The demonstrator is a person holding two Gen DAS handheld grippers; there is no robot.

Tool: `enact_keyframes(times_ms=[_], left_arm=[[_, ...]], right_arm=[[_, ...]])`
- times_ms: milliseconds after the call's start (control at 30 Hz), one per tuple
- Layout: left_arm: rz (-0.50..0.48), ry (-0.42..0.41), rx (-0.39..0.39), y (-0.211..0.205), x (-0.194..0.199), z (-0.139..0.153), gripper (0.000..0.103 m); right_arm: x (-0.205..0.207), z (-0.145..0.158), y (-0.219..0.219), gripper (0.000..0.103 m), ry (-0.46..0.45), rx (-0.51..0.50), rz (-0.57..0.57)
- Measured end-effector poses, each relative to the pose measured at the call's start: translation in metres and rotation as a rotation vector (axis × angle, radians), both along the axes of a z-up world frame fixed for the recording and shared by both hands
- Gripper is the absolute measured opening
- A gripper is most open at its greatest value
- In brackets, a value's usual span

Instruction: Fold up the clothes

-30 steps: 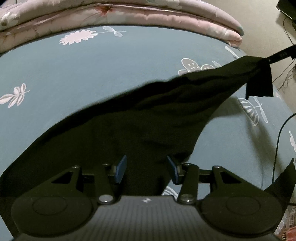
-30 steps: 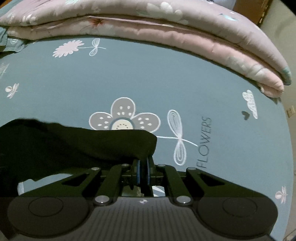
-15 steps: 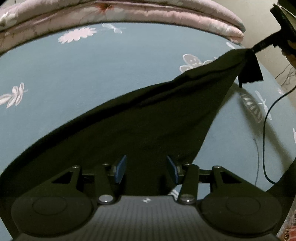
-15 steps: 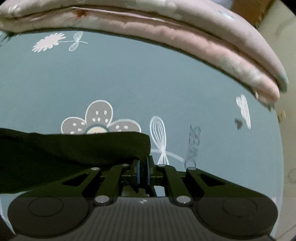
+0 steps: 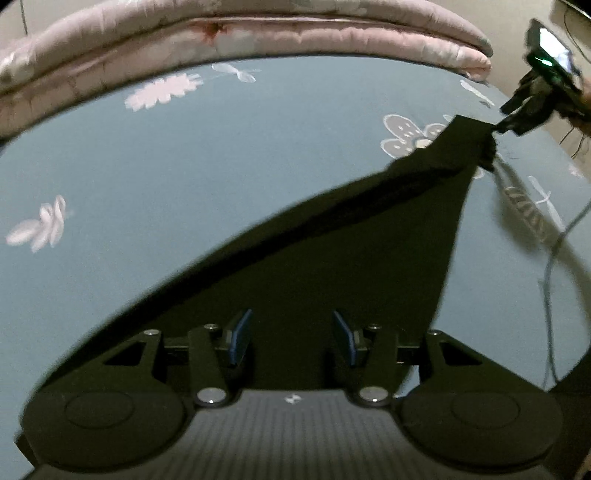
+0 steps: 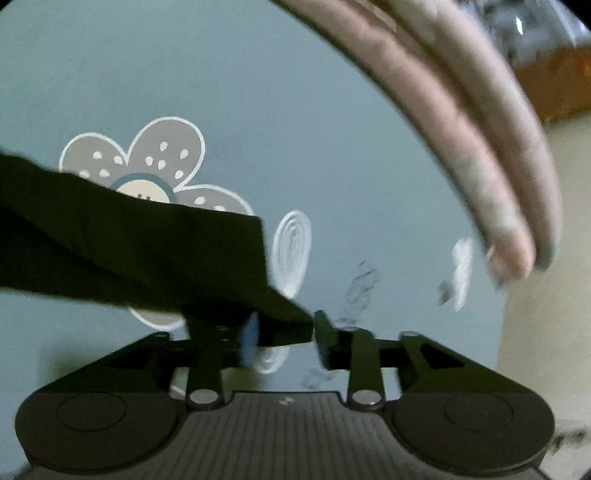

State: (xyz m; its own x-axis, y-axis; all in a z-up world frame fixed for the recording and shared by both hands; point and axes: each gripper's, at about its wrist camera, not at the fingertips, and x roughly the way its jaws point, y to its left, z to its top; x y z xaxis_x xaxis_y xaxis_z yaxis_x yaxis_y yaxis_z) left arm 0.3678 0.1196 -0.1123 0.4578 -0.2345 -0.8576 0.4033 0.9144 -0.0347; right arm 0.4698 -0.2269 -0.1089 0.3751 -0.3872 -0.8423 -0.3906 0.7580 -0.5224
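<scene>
Over the blue flowered bedsheet (image 5: 221, 155) a black garment (image 5: 332, 258) stretches from the left gripper (image 5: 291, 336), whose jaws stand apart around its near edge. Its far corner lies between the spread fingers of the right gripper (image 6: 284, 336), apparently no longer pinched.

Black garment (image 5: 332, 251) over a teal bedsheet (image 5: 184, 166) printed with flowers.
The sheet carries pale pink and white blossoms, plus one grey flower (image 6: 162, 162) with white dots and cream centre; a pink floral quilt (image 5: 258, 33) lines the bed's far edge.
</scene>
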Motion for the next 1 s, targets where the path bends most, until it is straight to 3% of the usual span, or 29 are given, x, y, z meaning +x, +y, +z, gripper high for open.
enact_keyframes(times_ms=[67, 267, 367, 467, 667, 700, 733, 767, 867, 1000], left_arm=[[-0.014, -0.024, 0.035, -0.002, 0.01, -0.002, 0.048], [-0.105, -0.096, 0.174, -0.012, 0.026, -0.006, 0.048], [-0.131, -0.097, 0.207, -0.014, 0.031, -0.011, 0.049], [-0.148, -0.092, 0.228, -0.014, 0.034, -0.016, 0.049], [-0.154, -0.079, 0.237, -0.012, 0.035, -0.022, 0.049], [-0.154, -0.081, 0.238, -0.01, 0.035, -0.022, 0.049], [-0.153, -0.082, 0.241, -0.009, 0.035, -0.023, 0.049], [-0.152, -0.085, 0.243, -0.008, 0.035, -0.023, 0.049], [-0.135, -0.11, 0.238, -0.003, 0.036, -0.019, 0.049], [-0.094, -0.113, 0.225, 0.005, 0.044, -0.018, 0.049]], right_arm=[[-0.011, 0.004, -0.002, 0.043, -0.025, -0.007, 0.062], [-0.044, 0.014, 0.03, 0.043, -0.068, 0.166, 0.34], [-0.055, -0.001, 0.058, 0.041, -0.035, 0.171, 0.5], [-0.055, -0.02, 0.073, 0.04, -0.008, 0.136, 0.583], [-0.047, -0.042, 0.083, 0.035, 0.061, 0.099, 0.65], [-0.047, -0.044, 0.082, 0.028, 0.065, 0.088, 0.652], [-0.045, -0.046, 0.082, 0.009, 0.069, 0.077, 0.647], [-0.043, -0.045, 0.082, 0.003, 0.071, 0.072, 0.64], [-0.035, -0.037, 0.083, 0.003, 0.05, 0.075, 0.622], [-0.007, -0.02, 0.084, 0.003, -0.041, 0.08, 0.6]])
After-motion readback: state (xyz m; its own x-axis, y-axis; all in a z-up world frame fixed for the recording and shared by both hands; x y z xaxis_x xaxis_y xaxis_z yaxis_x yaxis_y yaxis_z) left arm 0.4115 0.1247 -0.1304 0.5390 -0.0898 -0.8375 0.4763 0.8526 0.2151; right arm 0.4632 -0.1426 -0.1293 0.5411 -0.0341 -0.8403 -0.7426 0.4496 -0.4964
